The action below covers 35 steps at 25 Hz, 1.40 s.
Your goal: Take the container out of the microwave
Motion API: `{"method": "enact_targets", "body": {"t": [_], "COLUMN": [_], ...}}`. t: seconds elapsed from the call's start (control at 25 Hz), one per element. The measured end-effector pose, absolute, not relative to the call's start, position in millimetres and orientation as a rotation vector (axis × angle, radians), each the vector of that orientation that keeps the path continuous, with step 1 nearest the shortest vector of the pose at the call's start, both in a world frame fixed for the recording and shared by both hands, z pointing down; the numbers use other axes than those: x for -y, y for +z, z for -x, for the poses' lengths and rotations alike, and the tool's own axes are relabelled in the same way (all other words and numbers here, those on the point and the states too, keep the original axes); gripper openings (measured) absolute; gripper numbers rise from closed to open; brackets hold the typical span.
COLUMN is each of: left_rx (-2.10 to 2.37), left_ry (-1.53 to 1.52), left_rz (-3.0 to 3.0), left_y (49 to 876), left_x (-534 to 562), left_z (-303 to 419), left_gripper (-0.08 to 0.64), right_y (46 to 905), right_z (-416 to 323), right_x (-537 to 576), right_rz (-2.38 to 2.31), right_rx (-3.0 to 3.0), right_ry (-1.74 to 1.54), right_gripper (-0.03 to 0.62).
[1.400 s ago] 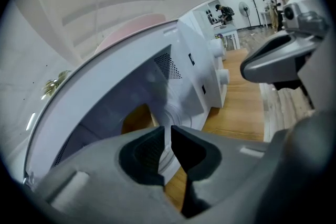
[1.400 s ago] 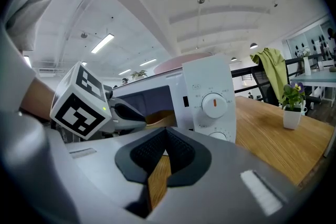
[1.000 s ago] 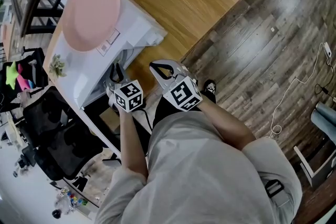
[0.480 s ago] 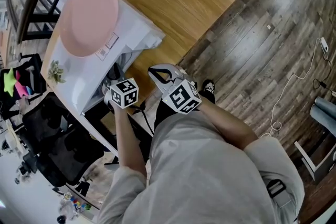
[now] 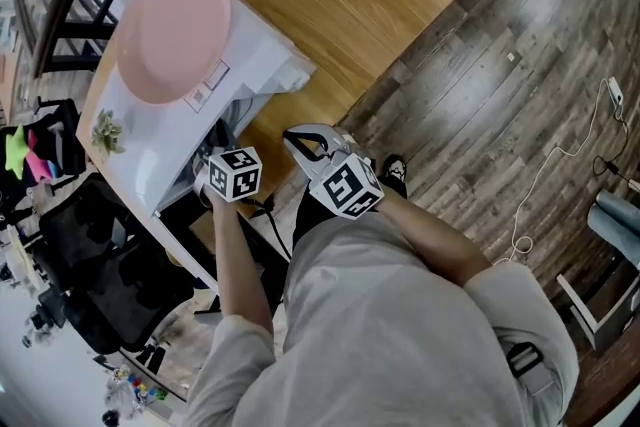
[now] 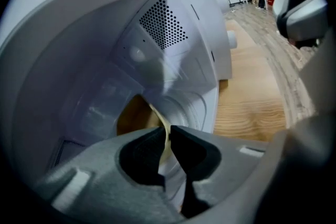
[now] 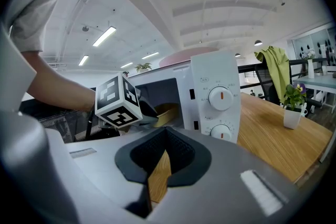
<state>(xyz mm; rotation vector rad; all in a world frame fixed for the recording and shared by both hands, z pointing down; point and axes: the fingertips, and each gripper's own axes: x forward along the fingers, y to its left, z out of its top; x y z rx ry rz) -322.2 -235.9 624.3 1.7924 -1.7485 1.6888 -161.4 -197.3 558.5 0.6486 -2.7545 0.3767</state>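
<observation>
Fingers of the left gripper (image 6: 168,131) are reaching into the open microwave (image 6: 178,34) and have just been closing on the thin rim of the container (image 6: 131,118), pinching it for the pull-out. That shallow, tan container is sitting inside the cavity. The right gripper (image 7: 166,139) is hovering over the desk (image 7: 278,139), fingers closed on nothing.

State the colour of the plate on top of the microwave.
Pink plate; clearest in the head view.

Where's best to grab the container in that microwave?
Probably by its thin near wall, reaching in through the open front: the container sits inside the microwave; that upright edge fits narrow jaws. The left gripper has just been closing on it.
</observation>
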Motion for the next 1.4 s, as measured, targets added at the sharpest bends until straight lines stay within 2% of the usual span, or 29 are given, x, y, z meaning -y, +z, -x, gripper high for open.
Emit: {"method": "enact_targets", "body": {"t": [0.76, 0.88, 1.16, 1.28, 1.4], "left_rx": [1.701, 1.696, 1.460, 1.436, 1.458], "left_ry": [1.620, 1.663, 1.786, 1.819, 1.834], "left_rz": [-1.873, -1.886, -1.922, -1.920, -1.904], "left_y": [611.0, 609.9, 627.7, 631.5, 630.6], "left_x": [223.0, 223.4, 214.6, 213.9, 214.5], "left_z": [283.3, 285.5, 285.4, 287.4, 289.3], "left_gripper": [0.045, 0.100, 0.173, 0.172, 0.064], "right_y": [555.3, 555.5, 556.6, 555.6, 556.5], "right_z": [155.6, 155.3, 153.2, 153.6, 152.8], "right_x": [198.0, 198.2, 202.4, 204.2, 203.7], "right_rz": [-0.671, -0.671, -0.678, -0.680, -0.680], "right_rx": [2.770, 2.770, 2.760, 2.762, 2.760], "right_ry": [0.388, 0.390, 0.396, 0.393, 0.398], "right_gripper": [0.011, 0.011, 0.011, 0.011, 0.011]}}
